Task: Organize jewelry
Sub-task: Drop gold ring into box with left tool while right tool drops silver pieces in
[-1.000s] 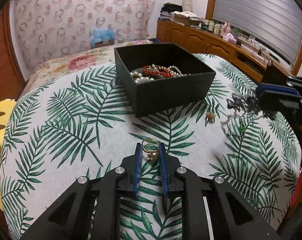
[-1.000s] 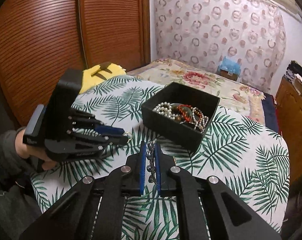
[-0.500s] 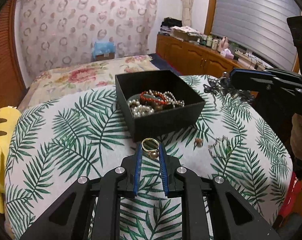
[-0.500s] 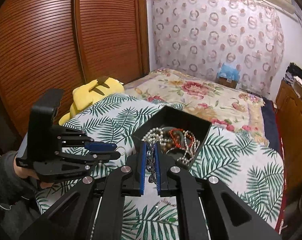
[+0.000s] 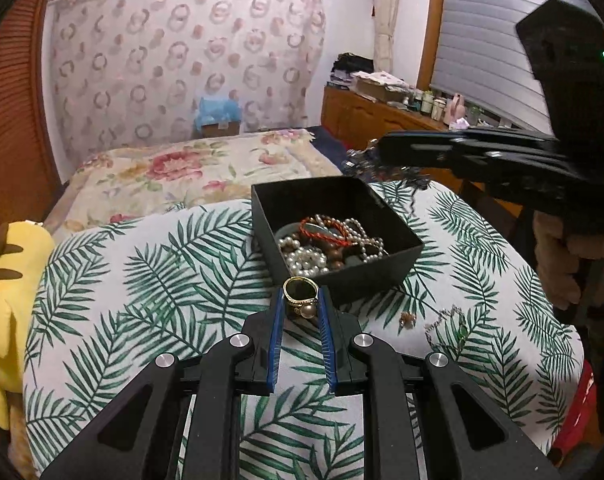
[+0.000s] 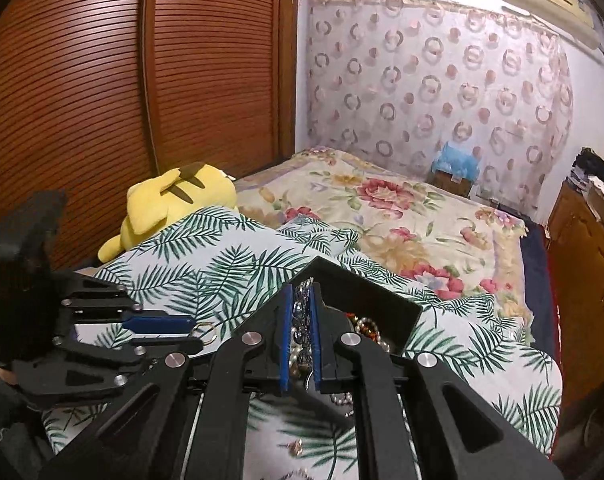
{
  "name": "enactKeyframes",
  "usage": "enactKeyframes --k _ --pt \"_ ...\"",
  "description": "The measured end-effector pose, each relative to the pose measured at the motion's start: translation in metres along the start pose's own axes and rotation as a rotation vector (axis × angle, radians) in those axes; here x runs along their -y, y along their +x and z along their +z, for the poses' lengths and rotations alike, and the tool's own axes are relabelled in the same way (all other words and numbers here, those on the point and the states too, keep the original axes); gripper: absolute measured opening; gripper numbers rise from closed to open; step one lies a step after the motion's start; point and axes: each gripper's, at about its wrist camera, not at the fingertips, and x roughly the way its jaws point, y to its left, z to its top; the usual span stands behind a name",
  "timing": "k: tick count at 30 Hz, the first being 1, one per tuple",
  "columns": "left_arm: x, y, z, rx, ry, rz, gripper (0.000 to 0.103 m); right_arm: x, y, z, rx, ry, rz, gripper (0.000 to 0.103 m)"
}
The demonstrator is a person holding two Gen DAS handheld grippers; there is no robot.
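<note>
A black open box (image 5: 381, 196) holding pearl strands and a red cord bracelet (image 5: 325, 232) sits on the palm-leaf cloth. My left gripper (image 5: 300, 300) is shut on a gold ring with a pearl (image 5: 300, 294), held just in front of the box's near wall. My right gripper (image 6: 300, 300) is shut on a dark silver chain necklace (image 6: 300, 320), above the box (image 6: 381, 304). In the left wrist view the right gripper (image 5: 365, 152) hangs the chain (image 5: 397, 176) over the box's far right corner. The left gripper with its ring (image 6: 204, 330) shows in the right wrist view.
A small earring (image 5: 407, 317) and a silver chain with green stones (image 5: 449, 320) lie on the cloth right of the box. A yellow plush toy (image 5: 6, 280) lies at the left edge. A floral bed (image 5: 190, 172) is behind, a wooden dresser (image 5: 381, 120) at the right.
Both grippers have risen and moved toward the box. The right gripper carried the chain up from the cloth to over the box. The left gripper brought the ring to the box's near wall.
</note>
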Motion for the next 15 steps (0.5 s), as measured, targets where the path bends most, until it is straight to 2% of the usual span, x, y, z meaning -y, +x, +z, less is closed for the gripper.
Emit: enactKeyframes --k 7,15 --pt "-0.004 0.005 0.007 -0.002 0.002 0.015 0.016 0.014 0.026 0.003 -0.026 0.052 -0.006 0.012" --pt "-0.001 0.014 0.022 -0.004 0.013 0.019 0.016 0.030 0.025 -0.004 -0.018 0.094 0.007 0.014"
